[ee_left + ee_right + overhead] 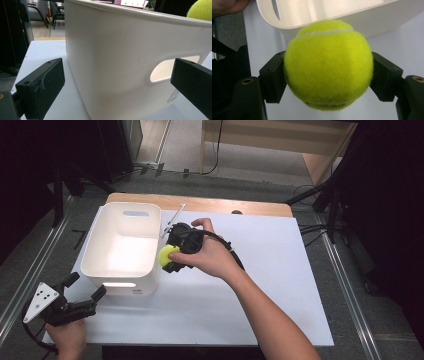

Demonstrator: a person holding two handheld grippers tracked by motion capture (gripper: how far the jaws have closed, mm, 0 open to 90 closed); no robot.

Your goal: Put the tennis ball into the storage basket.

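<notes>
One tennis ball (328,65) btwn right hand-held gripper (170,256) jaws

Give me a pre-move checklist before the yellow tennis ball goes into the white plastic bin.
1. Grip: right gripper clamps the fuzzy yellow tennis ball on both sides: ok.
2. Ball over the white plastic bin: it hangs just outside the right rim: not ok.
3. Bin interior free of objects: ok.
4. Left gripper open beside the bin's near wall, clear of the drop path: ok.
5. Bin held steady: left gripper jaws straddle its corner without touching: not ok.
</notes>
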